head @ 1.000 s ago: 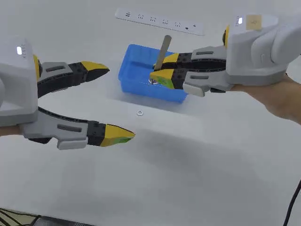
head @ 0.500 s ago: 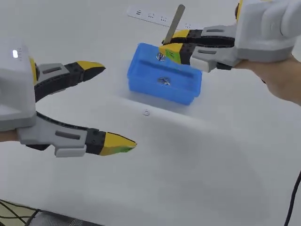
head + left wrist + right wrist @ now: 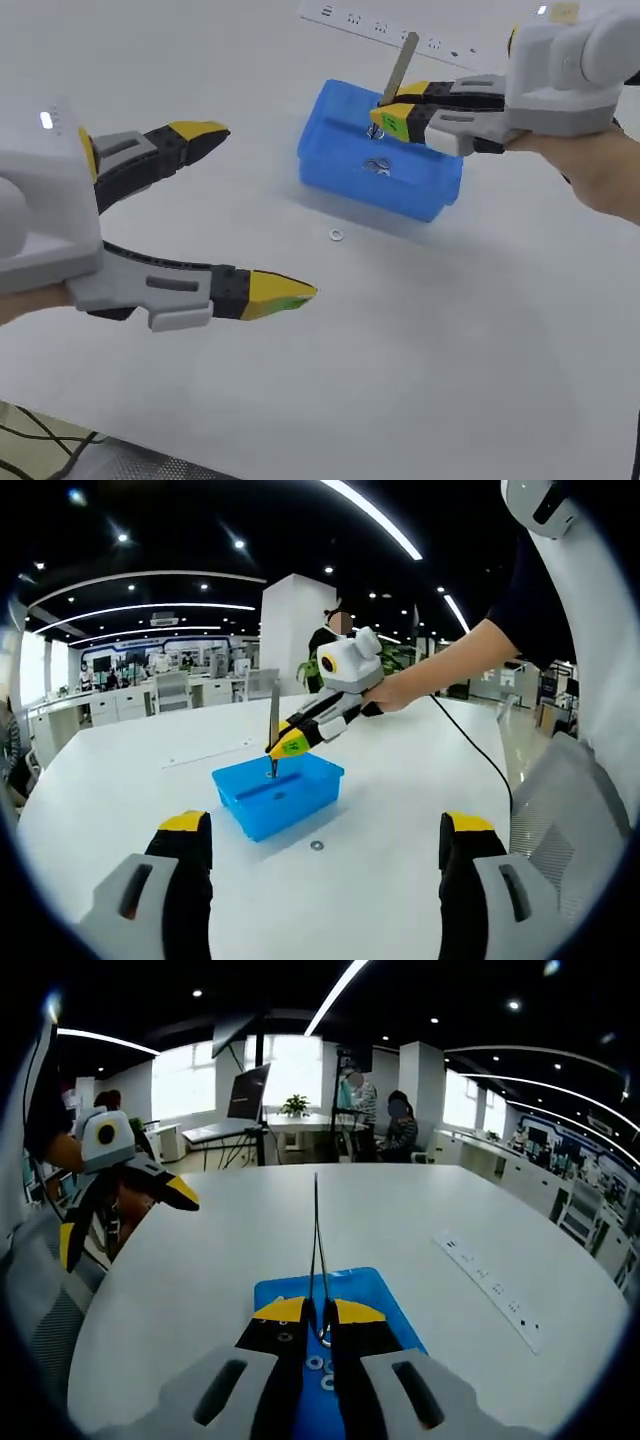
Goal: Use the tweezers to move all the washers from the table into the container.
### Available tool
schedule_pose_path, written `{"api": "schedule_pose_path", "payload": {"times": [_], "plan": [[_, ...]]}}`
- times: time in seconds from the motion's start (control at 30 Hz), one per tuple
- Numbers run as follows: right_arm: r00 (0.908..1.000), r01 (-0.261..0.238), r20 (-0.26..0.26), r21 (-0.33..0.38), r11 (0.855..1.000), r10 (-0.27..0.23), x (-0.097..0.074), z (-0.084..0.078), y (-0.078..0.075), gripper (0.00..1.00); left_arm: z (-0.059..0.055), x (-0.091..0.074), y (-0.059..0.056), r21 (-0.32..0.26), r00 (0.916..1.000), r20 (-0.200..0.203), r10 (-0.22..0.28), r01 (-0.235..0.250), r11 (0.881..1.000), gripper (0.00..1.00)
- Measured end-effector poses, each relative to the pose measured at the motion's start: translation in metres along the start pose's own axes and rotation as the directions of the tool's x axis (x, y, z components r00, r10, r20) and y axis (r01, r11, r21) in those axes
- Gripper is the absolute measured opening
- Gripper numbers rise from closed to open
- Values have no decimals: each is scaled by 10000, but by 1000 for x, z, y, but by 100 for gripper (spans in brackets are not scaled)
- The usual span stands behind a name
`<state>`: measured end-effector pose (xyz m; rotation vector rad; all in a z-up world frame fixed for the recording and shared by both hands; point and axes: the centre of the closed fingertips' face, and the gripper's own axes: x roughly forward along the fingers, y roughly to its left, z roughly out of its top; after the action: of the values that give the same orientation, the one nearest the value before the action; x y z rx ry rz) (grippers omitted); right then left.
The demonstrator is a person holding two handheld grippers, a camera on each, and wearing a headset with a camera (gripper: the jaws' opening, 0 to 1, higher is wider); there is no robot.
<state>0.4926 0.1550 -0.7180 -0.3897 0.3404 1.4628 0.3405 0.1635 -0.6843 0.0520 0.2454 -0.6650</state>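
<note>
Head view: right gripper [image 3: 390,118] fingers clamp tweezers [image 3: 403,63] over container [image 3: 335,170]; left gripper [image 3: 258,211] fingers apart.

i see a white power strip [image 3: 352,20] lying flat, a black cable [image 3: 478,765], and a plant [image 3: 295,1105] near bright windows.

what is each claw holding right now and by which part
Right claw grips the slim grey metal tweezers low, near their tips; left claw holds nothing.

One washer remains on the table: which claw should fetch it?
Right claw: it is shut on the grey metal tweezers, over the blue plastic container, close to the small metal washer. The left claw is open and holds nothing.
</note>
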Motion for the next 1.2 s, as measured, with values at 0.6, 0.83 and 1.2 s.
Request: {"api": "schedule_pose_path", "payload": {"times": [0.6,0.83,1.2], "plan": [[9992,-128,-377,322,9994,140,16,-33,-3,9,-10,-6,14,-195,9979,-175,619,-622,9979,99],[9990,-116,-426,356,9993,131,15,-33,1,9,-10,-4,12,-175,9976,-194,668,-672,9976,99],[9991,1,-422,585,9983,24,11,-33,3,10,-9,-1,5,-183,9982,-168,572,-575,9982,99]]}}
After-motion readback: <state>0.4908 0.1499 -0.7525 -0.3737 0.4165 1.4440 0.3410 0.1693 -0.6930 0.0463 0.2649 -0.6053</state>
